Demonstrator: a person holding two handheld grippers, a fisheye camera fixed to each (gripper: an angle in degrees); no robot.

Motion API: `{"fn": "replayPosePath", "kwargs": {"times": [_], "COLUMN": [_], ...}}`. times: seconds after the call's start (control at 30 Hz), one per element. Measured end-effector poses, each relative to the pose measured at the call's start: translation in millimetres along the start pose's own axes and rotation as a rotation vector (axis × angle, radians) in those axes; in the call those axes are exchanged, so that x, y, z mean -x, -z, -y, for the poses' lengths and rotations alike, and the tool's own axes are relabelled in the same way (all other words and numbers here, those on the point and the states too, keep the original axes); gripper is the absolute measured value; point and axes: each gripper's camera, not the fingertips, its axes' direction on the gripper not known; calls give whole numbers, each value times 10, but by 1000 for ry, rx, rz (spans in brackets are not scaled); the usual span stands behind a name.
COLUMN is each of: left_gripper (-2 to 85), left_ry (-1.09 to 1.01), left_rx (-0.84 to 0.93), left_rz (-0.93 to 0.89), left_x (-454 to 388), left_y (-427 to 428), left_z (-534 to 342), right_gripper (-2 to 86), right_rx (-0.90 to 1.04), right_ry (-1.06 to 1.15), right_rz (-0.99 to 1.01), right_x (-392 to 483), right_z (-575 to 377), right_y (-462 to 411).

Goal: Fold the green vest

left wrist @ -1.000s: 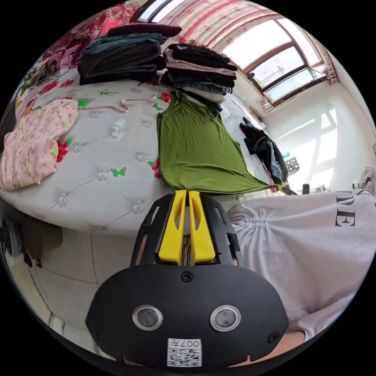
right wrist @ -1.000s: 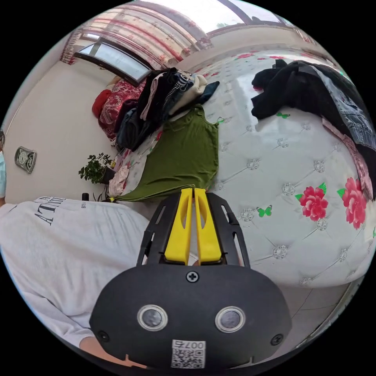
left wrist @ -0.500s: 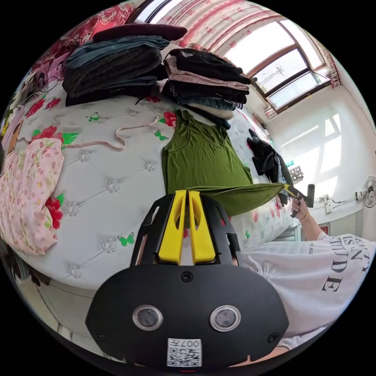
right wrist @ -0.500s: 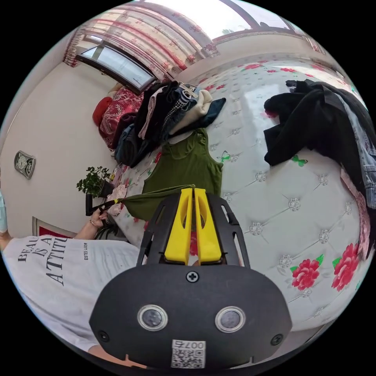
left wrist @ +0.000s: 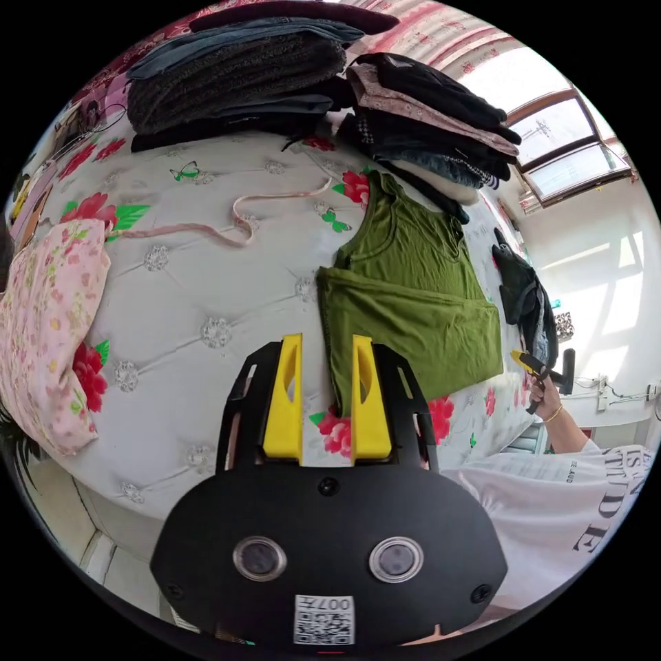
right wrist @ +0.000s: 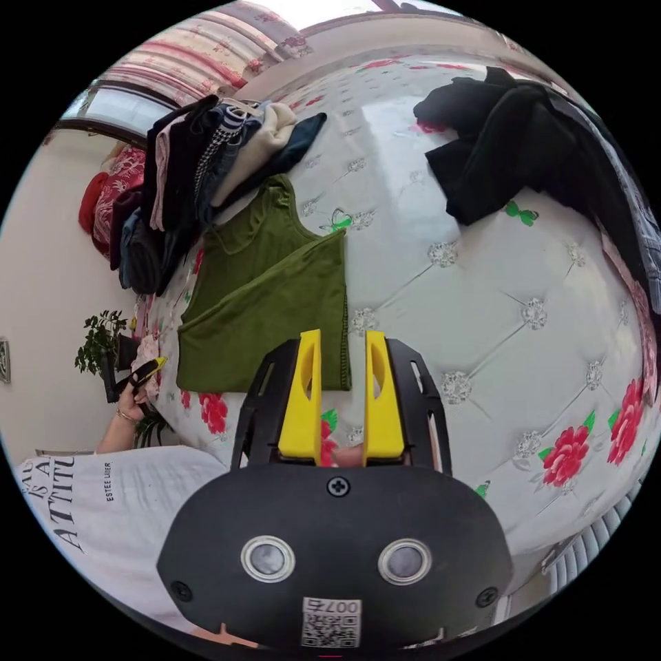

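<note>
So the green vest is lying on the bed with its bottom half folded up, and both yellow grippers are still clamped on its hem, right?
Not quite. The green vest does lie on the bed with its bottom half folded up, but both grippers are open. The left gripper in the left gripper view and the right gripper in the right gripper view stand spread, pressing nothing.

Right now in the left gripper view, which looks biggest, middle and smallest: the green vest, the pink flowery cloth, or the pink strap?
1. Green vest and pink flowery cloth: they look about alike, and the cloth lies nearer the picture's curved edge, so I won't rank them.
2. Pink strap: plainly smallest, a thin line.
</note>
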Motion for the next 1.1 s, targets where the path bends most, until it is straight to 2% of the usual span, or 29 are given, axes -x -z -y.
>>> {"fn": "replayPosePath", "kwargs": {"times": [0.17,0.23,0.33,0.43,0.5,0.6,0.8,0.93,1.03,1.1], "left_gripper": [100,83,49,-1,-6,-9,-10,-10,-10,-10], "left_ry": [21,-23,-176,-191,-136,-28,-91,-79,-11,48], "left_rx": [45,28,29,63,86,73,64,91,51,8], "left_rz": [56,198,347,306,237,91,-37,-181,-329,-422], "left_x": [-177,-338,-546,-510,-359,-77,51,218,469,676], "left_y": [-294,-337,-394,-355,-277,-49,636,1155,1482,1601], "left_z": [-467,-511,-563,-531,-487,-543,-983,-1326,-1371,-1245], "right_gripper": [57,54,41,16,5,0,-2,-2,-2,-3], "right_rx": [75,134,140,211,250,212,83,111,113,39], "right_ry": [58,100,183,272,311,280,128,64,-20,-102], "right_rz": [-23,-49,-219,-297,-231,-147,103,216,415,628], "right_x": [-7,35,154,203,137,-122,-952,-1412,-1801,-2104], "right_z": [-135,-127,-121,-109,-122,-204,-642,-994,-1202,-1221], "right_y": [-205,-341,-400,-440,-366,-91,771,1160,1438,1621]}}
